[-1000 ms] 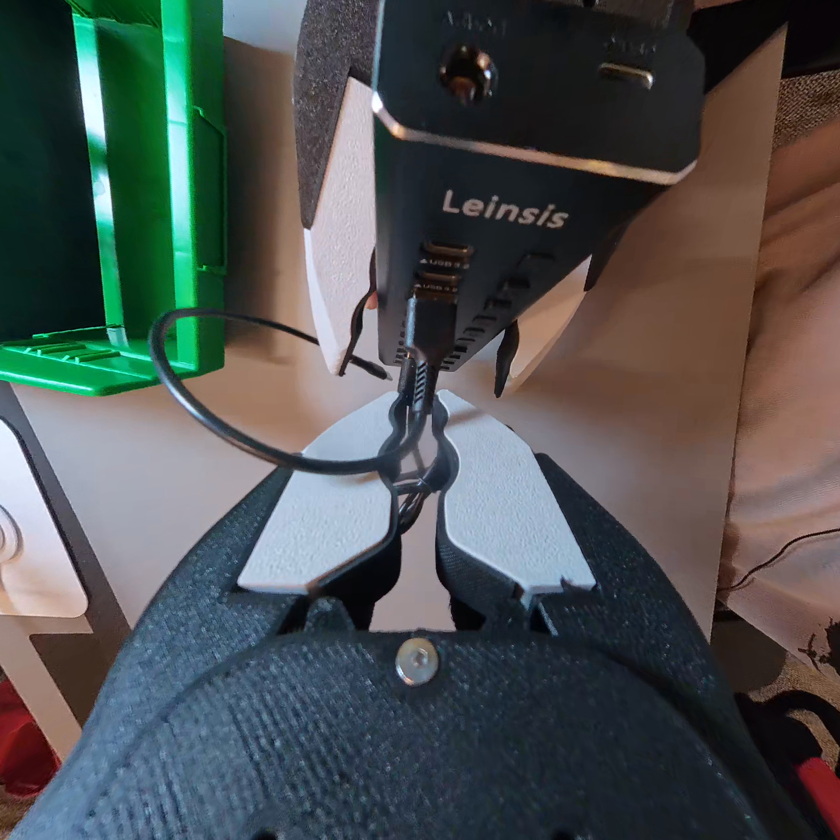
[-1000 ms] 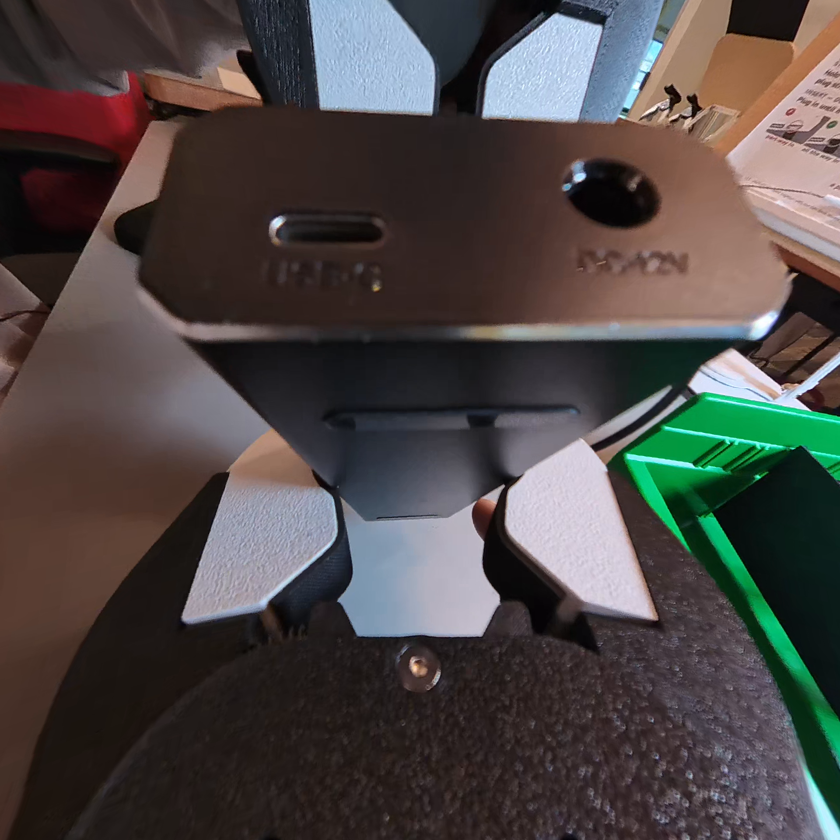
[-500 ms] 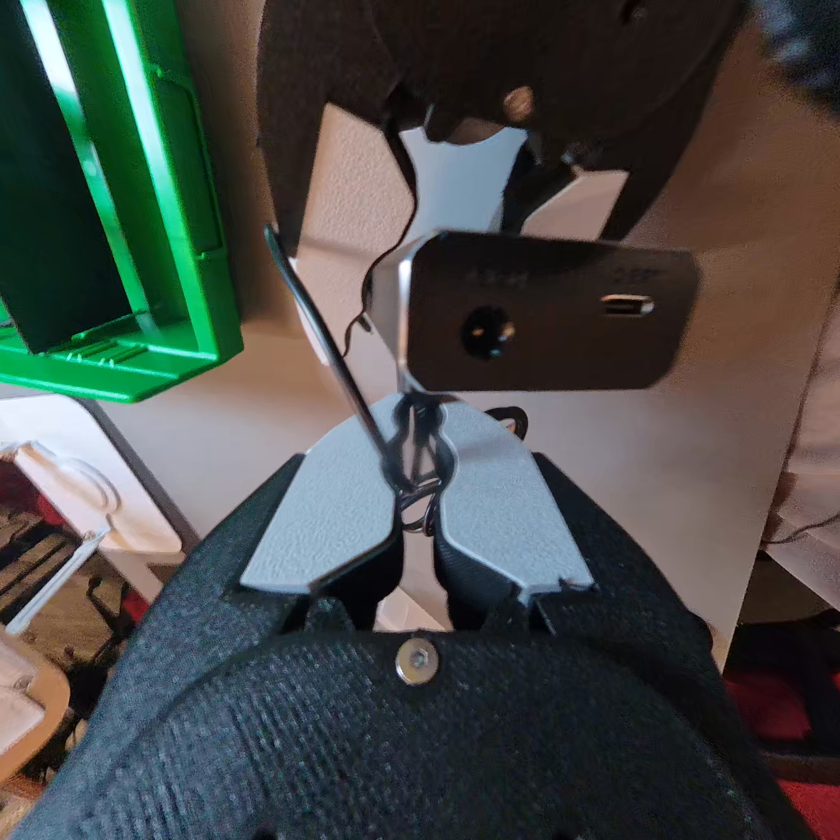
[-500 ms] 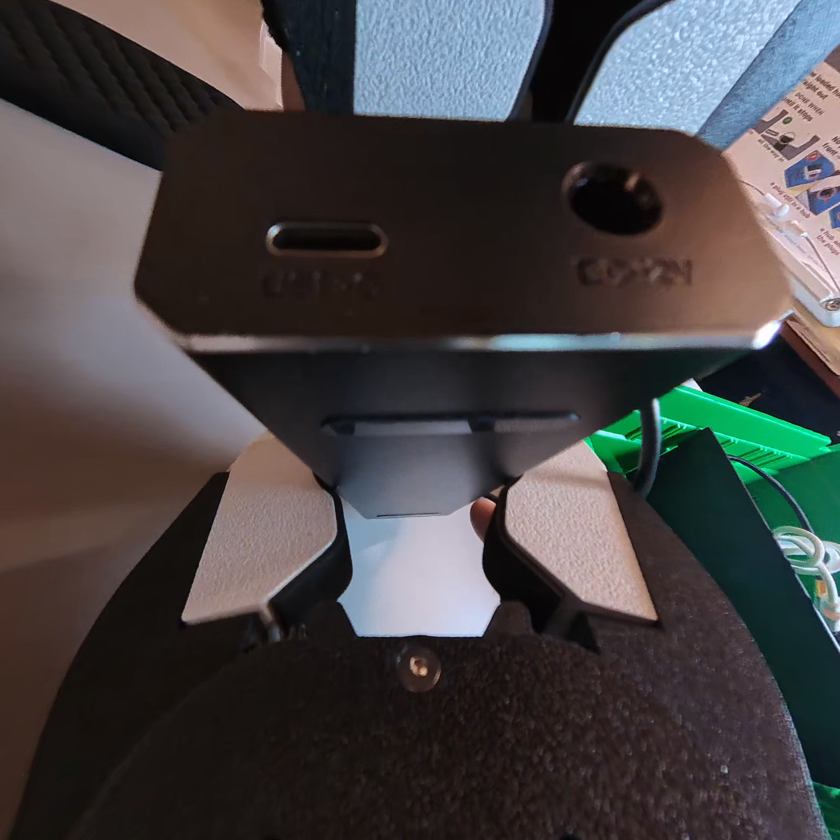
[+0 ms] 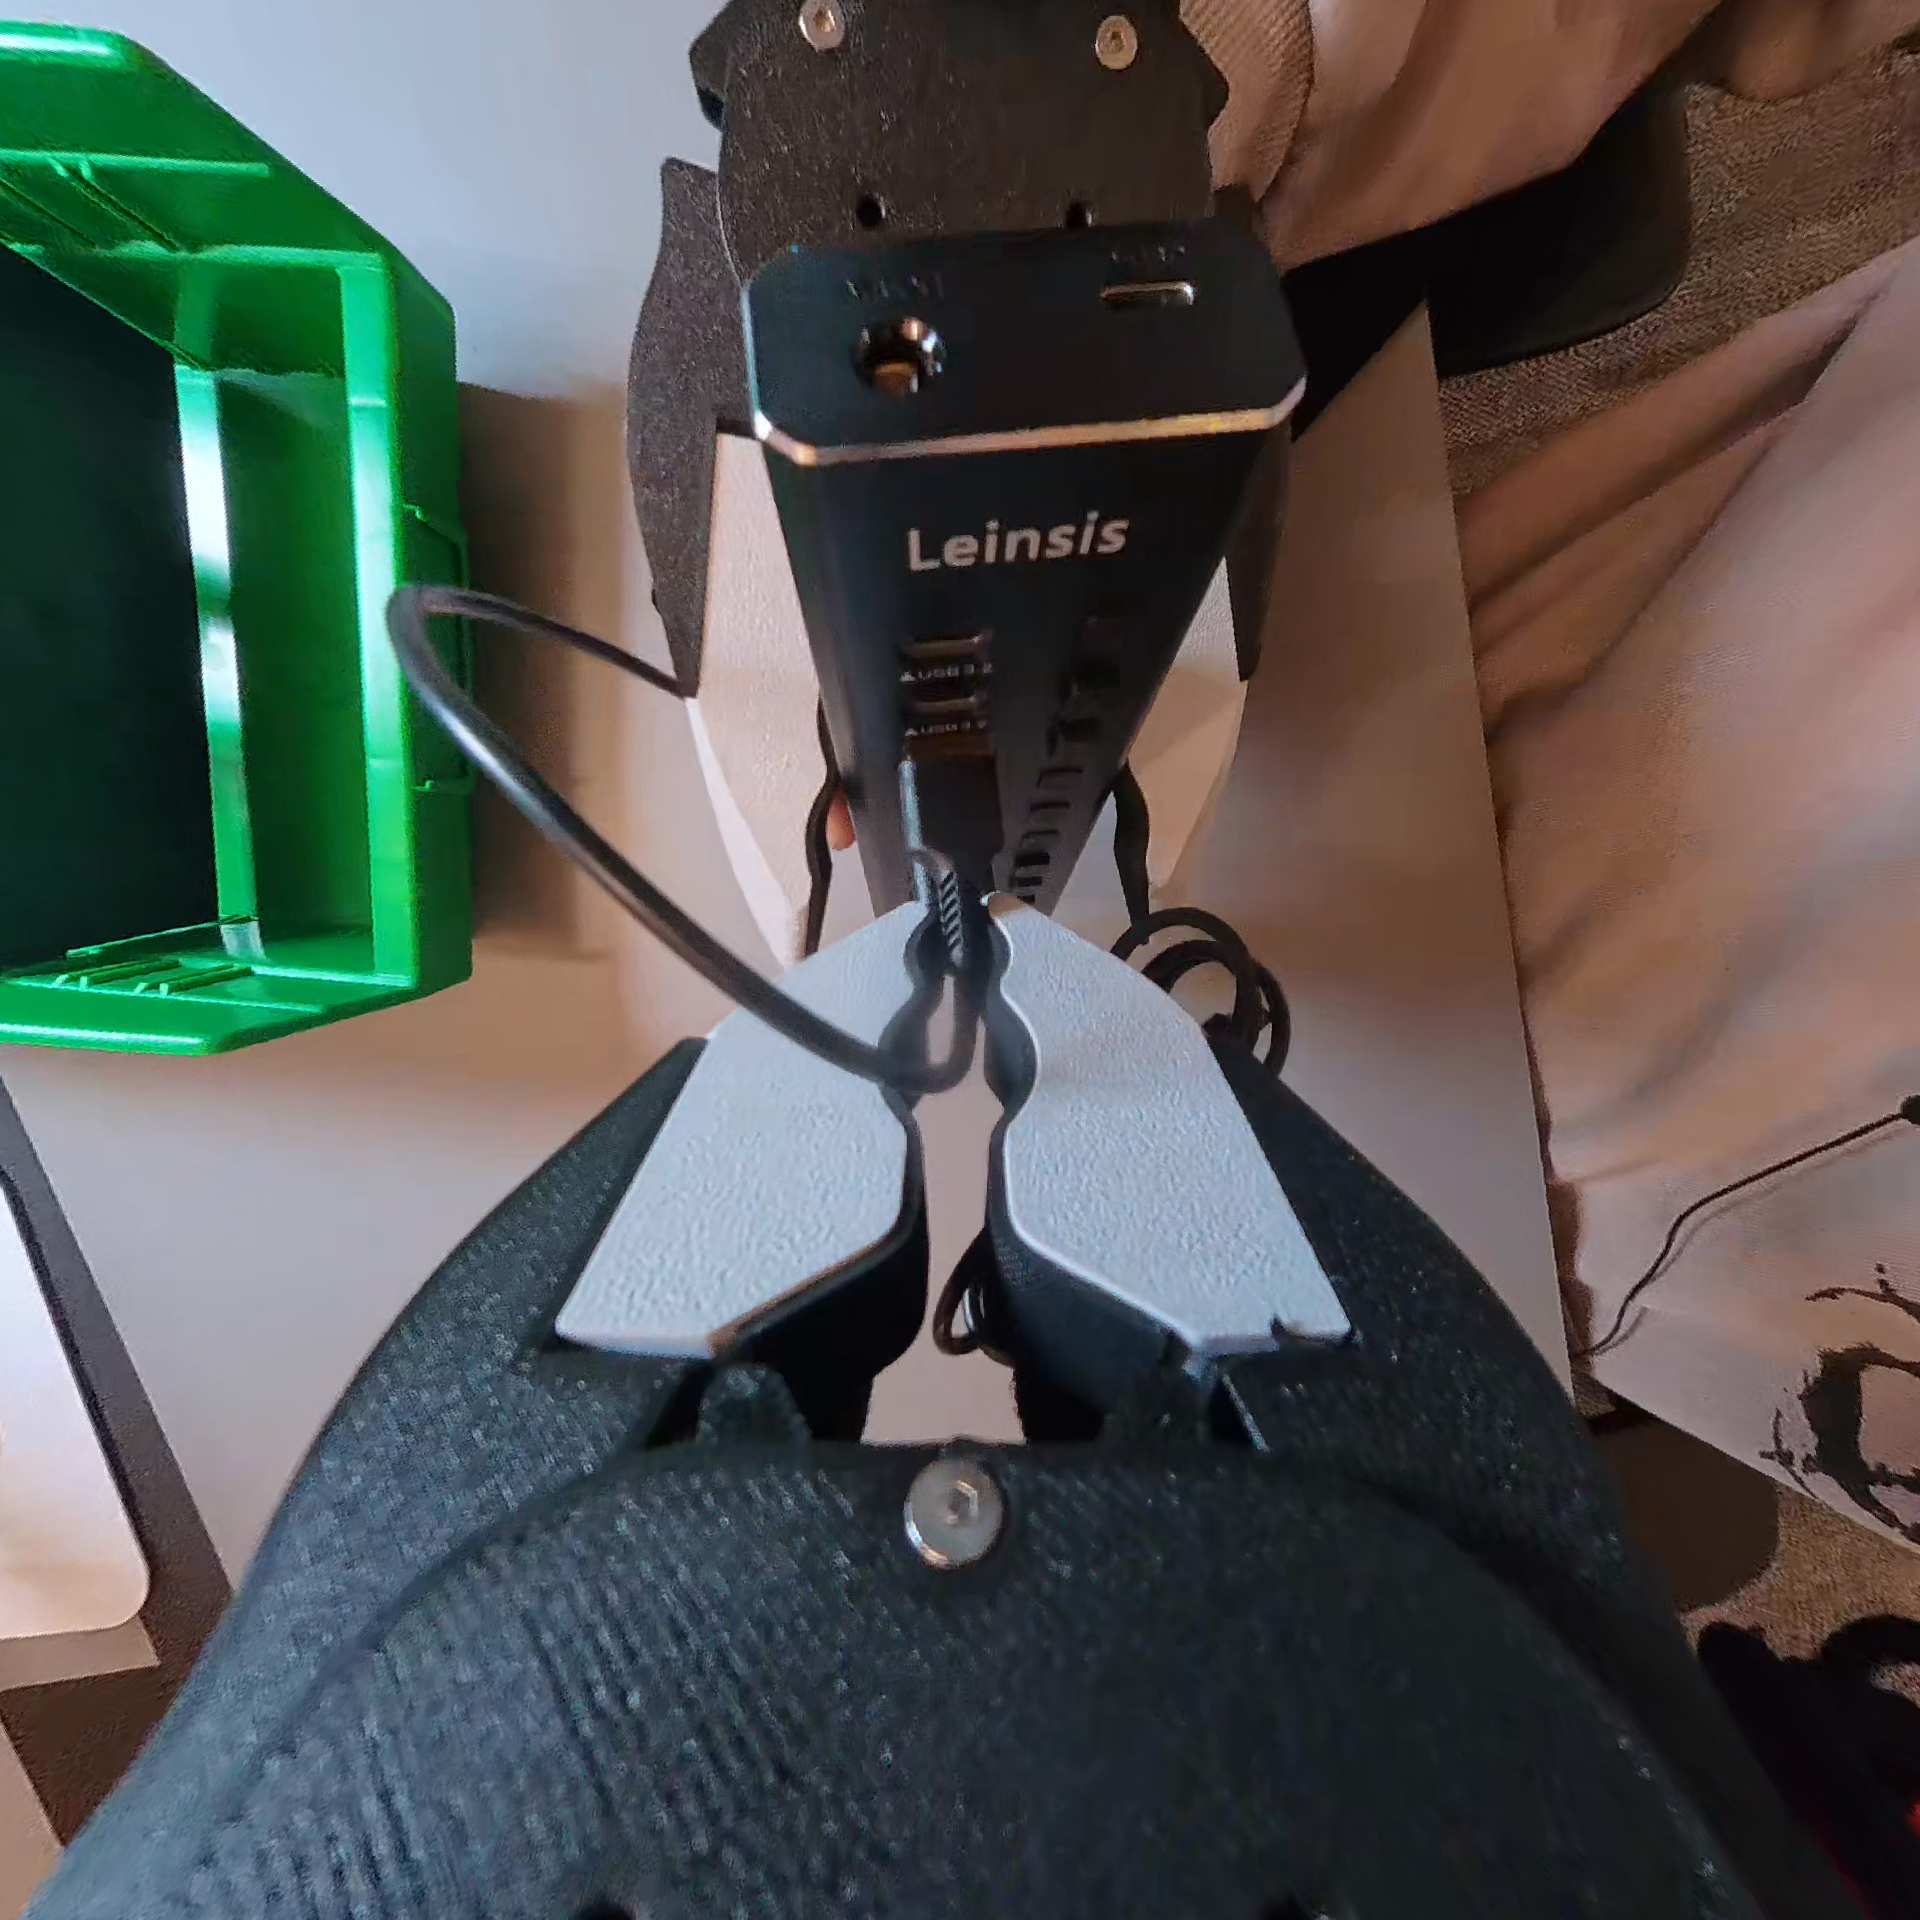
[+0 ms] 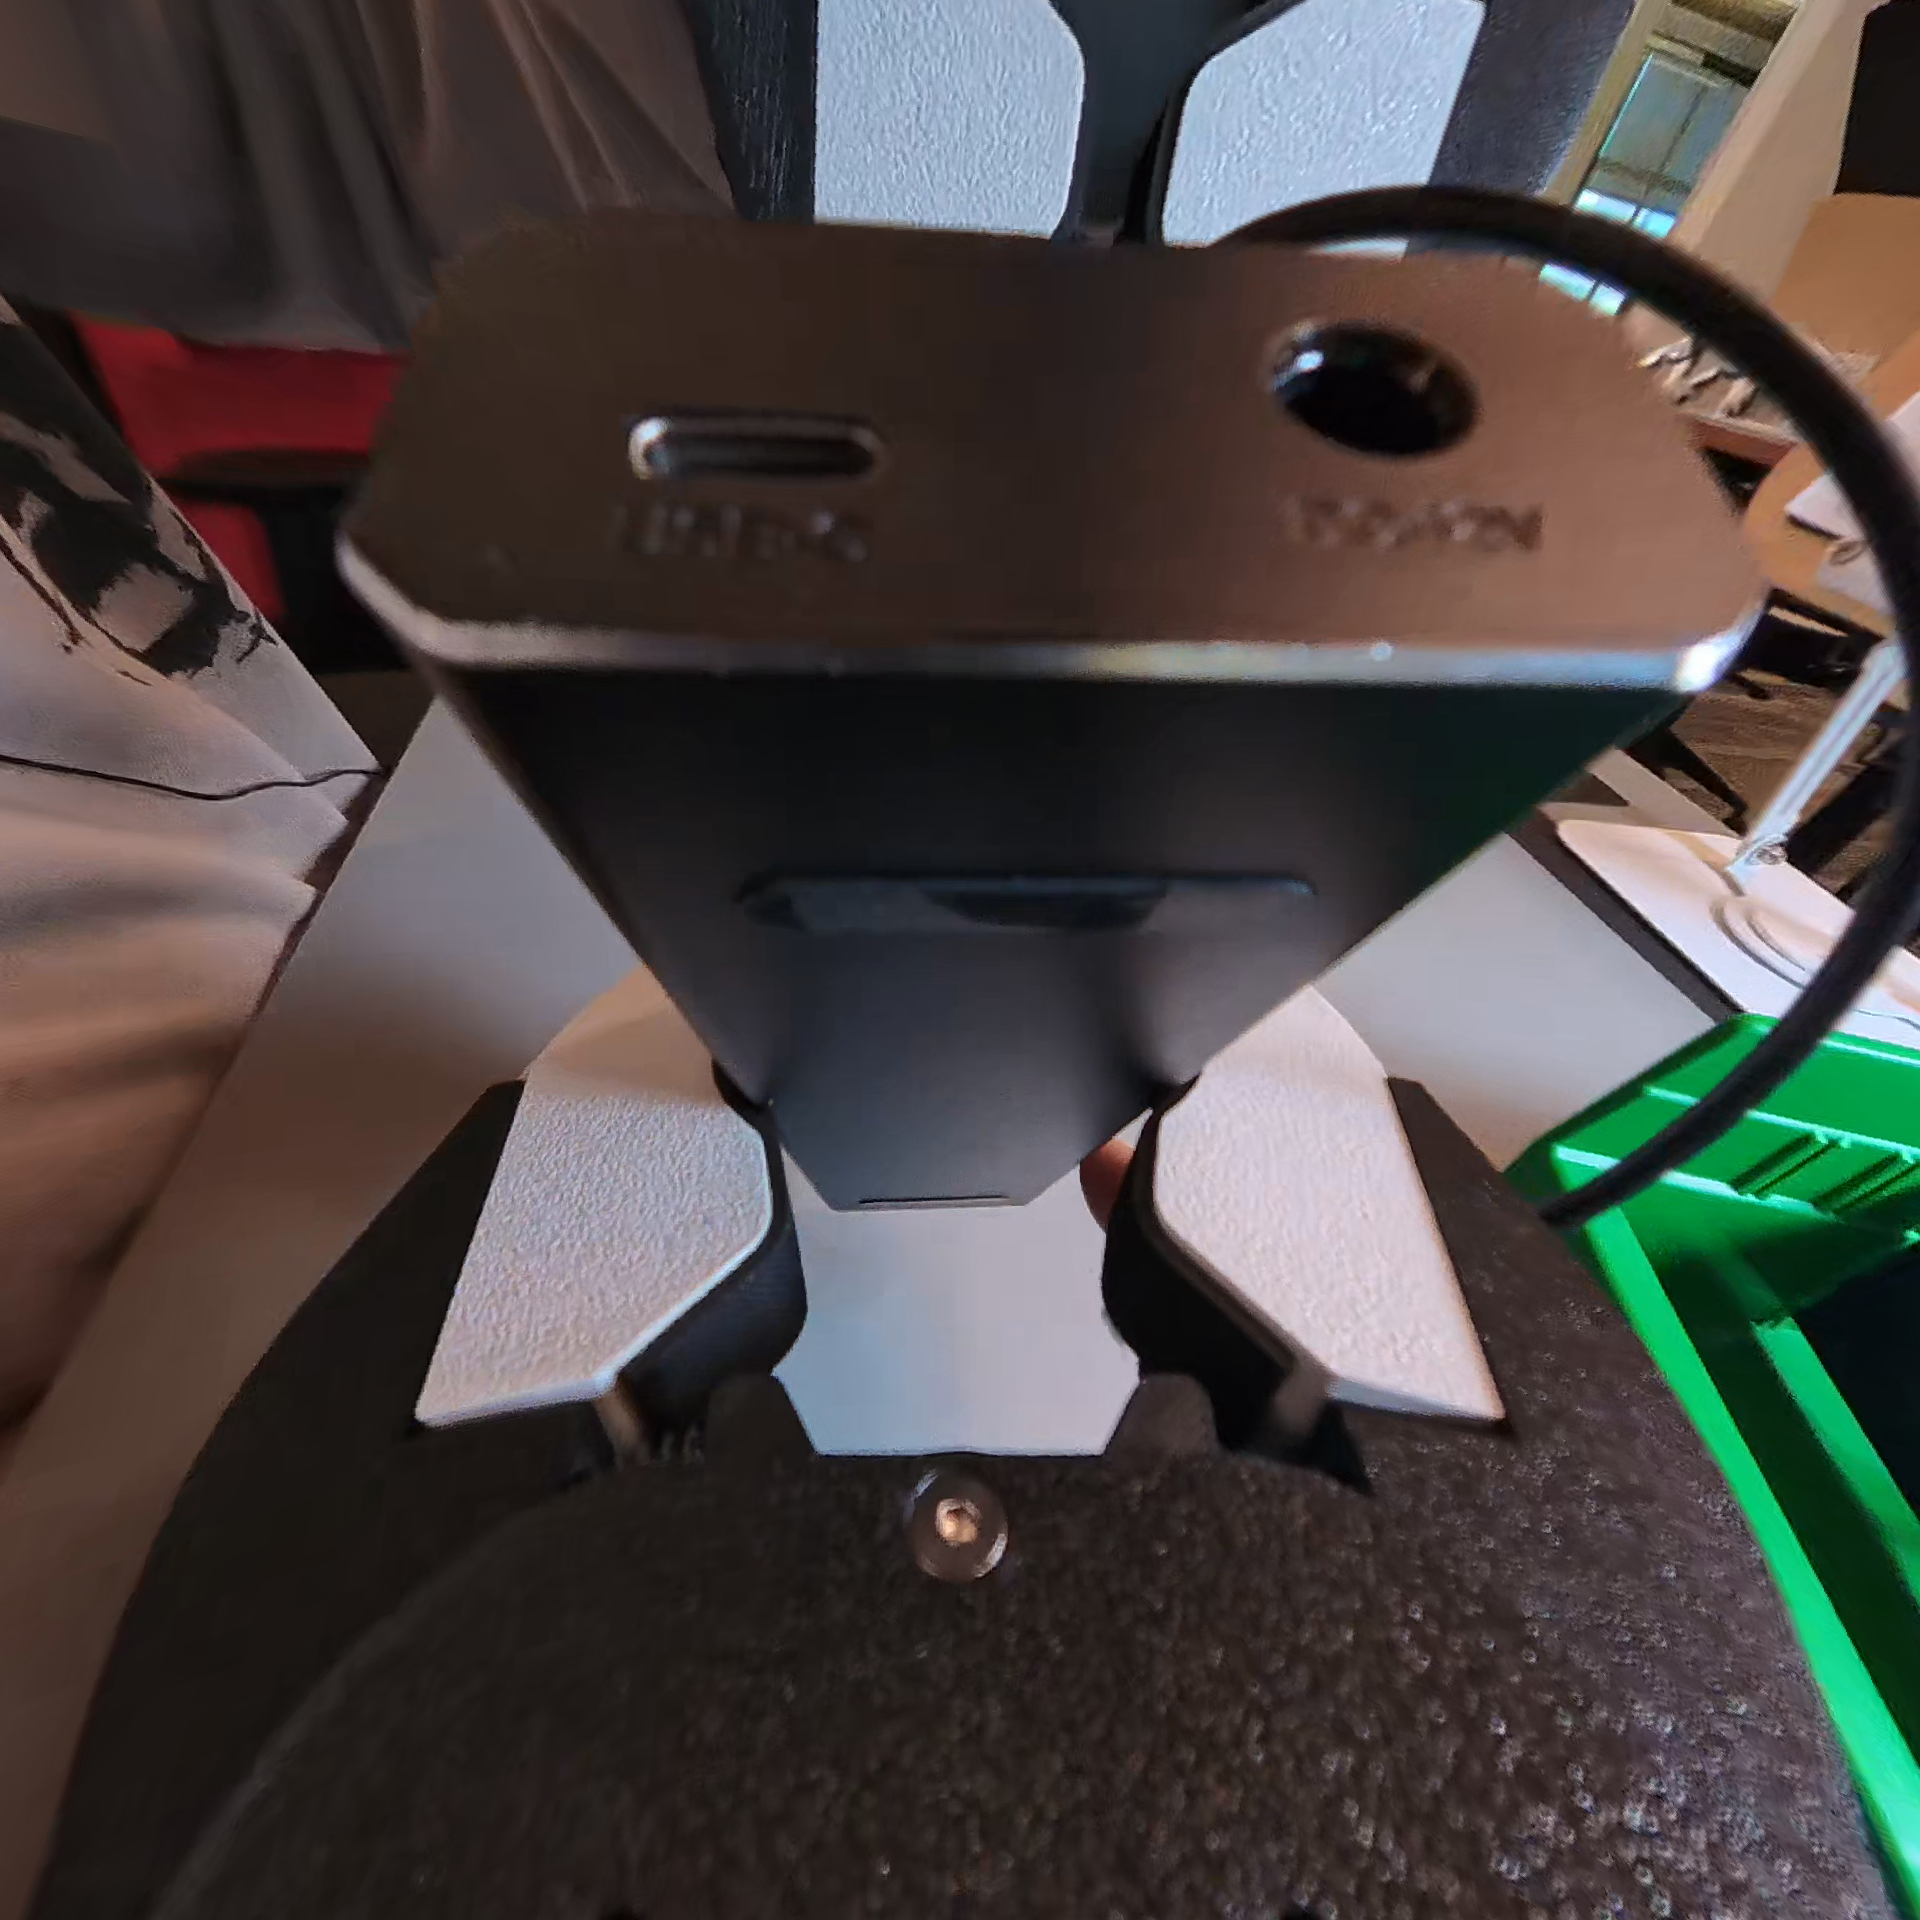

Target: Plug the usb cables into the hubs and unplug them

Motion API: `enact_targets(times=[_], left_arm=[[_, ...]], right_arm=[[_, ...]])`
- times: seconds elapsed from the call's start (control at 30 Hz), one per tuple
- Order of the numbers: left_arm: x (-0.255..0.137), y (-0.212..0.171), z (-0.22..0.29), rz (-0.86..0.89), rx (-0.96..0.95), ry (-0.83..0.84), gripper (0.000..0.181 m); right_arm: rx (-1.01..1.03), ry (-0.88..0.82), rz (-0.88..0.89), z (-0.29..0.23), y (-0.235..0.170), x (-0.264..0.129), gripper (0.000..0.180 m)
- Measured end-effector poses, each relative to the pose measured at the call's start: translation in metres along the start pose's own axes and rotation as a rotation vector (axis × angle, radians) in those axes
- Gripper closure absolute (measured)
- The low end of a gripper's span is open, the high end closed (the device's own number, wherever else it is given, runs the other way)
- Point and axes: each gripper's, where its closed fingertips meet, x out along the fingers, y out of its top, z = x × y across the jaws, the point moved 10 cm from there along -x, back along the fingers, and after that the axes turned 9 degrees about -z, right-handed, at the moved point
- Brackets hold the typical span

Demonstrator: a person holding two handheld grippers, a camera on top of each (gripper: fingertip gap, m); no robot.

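My left gripper (image 5: 951, 920) pinches the black USB cable (image 5: 582, 831) at its plug, fingers nearly together, plug tip at the black USB hub (image 5: 1018, 582) port row. Whether it is seated, I cannot tell. My right gripper (image 6: 951, 1132) clamps the hub's narrow end. Only the left wrist view shows the ports; the green bin (image 5: 260, 623) appears in both.

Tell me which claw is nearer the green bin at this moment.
Left, as far as I can judge. The left claw, shut on the cable plug, sits just beside the green bin. The right claw, clamping the hub, lies beyond it, farther from the bin.
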Motion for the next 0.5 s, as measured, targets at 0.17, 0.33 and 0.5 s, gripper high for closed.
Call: enact_targets(times=[0.17, 0.33, 0.5], left_arm=[[0.003, -0.009, 0.002, 0.075, -0.024, -0.004, 0.176], [0.007, -0.019, 0.006, 0.173, -0.057, 0.012, 0.176], [0.005, -0.034, 0.013, 0.346, -0.068, 0.018, 0.17]], right_arm=[[0.028, 0.032, 0.015, -0.001, -0.003, 0.003, 0.108], [0.046, 0.058, 0.026, -0.001, -0.004, 0.004, 0.108], [0.054, 0.092, 0.049, -0.004, 0.0, 0.008, 0.108]])
